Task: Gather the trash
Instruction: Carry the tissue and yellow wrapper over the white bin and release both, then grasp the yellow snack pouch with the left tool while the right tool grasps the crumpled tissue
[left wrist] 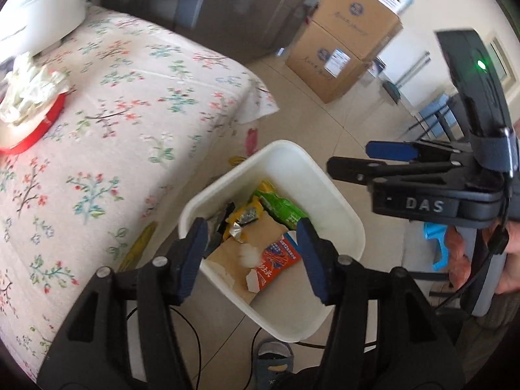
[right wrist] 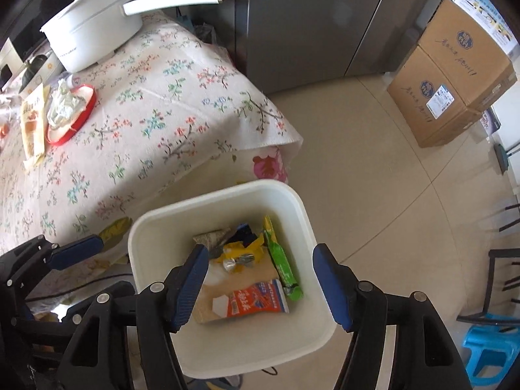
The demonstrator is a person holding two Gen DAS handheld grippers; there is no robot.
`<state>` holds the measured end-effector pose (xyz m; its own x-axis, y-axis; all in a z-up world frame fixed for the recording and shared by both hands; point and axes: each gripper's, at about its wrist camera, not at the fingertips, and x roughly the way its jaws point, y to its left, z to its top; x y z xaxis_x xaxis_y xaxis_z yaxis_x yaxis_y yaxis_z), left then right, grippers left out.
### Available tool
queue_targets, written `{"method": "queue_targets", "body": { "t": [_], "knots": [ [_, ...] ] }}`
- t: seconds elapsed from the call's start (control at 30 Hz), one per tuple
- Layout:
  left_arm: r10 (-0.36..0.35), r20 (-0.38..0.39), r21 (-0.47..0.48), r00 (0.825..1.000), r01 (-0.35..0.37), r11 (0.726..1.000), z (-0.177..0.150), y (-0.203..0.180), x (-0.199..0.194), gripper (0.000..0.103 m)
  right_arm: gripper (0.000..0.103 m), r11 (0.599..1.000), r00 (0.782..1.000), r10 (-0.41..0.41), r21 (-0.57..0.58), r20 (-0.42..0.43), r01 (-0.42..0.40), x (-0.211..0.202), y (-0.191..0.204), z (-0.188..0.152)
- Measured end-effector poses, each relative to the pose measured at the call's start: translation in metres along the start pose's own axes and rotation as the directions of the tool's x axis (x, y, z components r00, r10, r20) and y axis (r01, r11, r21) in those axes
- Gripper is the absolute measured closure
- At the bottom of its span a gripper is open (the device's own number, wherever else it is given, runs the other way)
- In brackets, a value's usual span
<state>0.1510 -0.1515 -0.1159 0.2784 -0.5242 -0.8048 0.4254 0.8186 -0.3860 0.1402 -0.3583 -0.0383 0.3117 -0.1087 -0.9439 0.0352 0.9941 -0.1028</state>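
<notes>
1. Left wrist view: the left tongs [left wrist: 252,258] hang over the white bin [left wrist: 351,227] on the floor, jaws parted about halfway and gripping nothing. Through the gap lie wrappers already in the bin: a red packet [left wrist: 276,260], a green packet [left wrist: 279,206], a yellow wrapper [left wrist: 242,216] and brown paper [left wrist: 227,260]. At 3 o'clock the right tongs [left wrist: 357,159] reach in sideways, also empty. More trash waits on the floral-clothed surface [left wrist: 130,113] at 9 o'clock: crumpled paper [left wrist: 29,91] on a red-rimmed plate [left wrist: 39,126].

2. Right wrist view: the right tongs [right wrist: 260,281] stand well open above the same bin [right wrist: 156,224], nothing between the pads. The left tongs [right wrist: 74,253] sit at 8 o'clock beside the rim. The plate [right wrist: 87,107] and a yellow packet [right wrist: 32,120] lie at 10 o'clock, near a white pot [right wrist: 91,39].

3. Risk, as judged: both tongs crowd the bin's edge, so a careless swing back could knock them together or tip the bin; grabbing the paper could drag the plate along.
</notes>
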Motion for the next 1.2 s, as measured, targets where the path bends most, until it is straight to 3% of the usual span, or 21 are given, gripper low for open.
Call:
{"method": "queue_targets", "body": {
  "t": [0.13, 0.47, 0.63, 0.8, 0.9, 1.0, 1.13, 1.2],
  "knots": [
    [0.089, 0.021, -0.042, 0.996, -0.088, 0.995, 0.001, 0.019, -0.009, 0.045, 0.035, 0.999, 0.999, 0.040, -0.005, 0.030, -0.040, 0.001, 0.014, 0.011],
    [0.183, 0.017, -0.208, 0.983, -0.176, 0.962, 0.004, 0.066, -0.035, 0.043, 0.035, 0.994, 0.992, 0.104, -0.048, 0.078, -0.101, 0.005, 0.063, 0.039],
    [0.334, 0.068, -0.249, 0.940, -0.308, 0.918, 0.017, 0.097, -0.071, 0.033, 0.033, 0.987, 0.977, 0.161, -0.032, 0.137, -0.158, 0.000, 0.080, 0.054],
    [0.359, 0.088, -0.454, 0.929, -0.284, 0.845, 0.025, 0.173, -0.114, 0.031, 0.030, 0.969, 0.954, 0.242, 0.001, 0.178, -0.246, -0.003, 0.089, 0.065],
    [0.407, 0.071, -0.489, 0.911, -0.323, 0.810, 0.029, 0.208, -0.136, 0.031, 0.030, 0.965, 0.948, 0.257, 0.001, 0.185, -0.262, -0.001, 0.098, 0.071],
    [0.446, 0.063, -0.460, 0.893, -0.370, 0.807, 0.033, 0.224, -0.146, 0.031, 0.029, 0.966, 0.947, 0.257, -0.015, 0.191, -0.259, 0.001, 0.112, 0.077],
    [0.432, 0.037, -0.427, 0.901, -0.377, 0.822, 0.042, 0.244, -0.143, 0.030, 0.029, 0.961, 0.936, 0.278, -0.051, 0.216, -0.273, -0.001, 0.134, 0.085],
    [0.421, 0.016, -0.379, 0.907, -0.384, 0.842, 0.045, 0.253, -0.134, 0.030, 0.029, 0.955, 0.928, 0.296, -0.082, 0.228, -0.285, -0.003, 0.149, 0.089]
  ]
}}
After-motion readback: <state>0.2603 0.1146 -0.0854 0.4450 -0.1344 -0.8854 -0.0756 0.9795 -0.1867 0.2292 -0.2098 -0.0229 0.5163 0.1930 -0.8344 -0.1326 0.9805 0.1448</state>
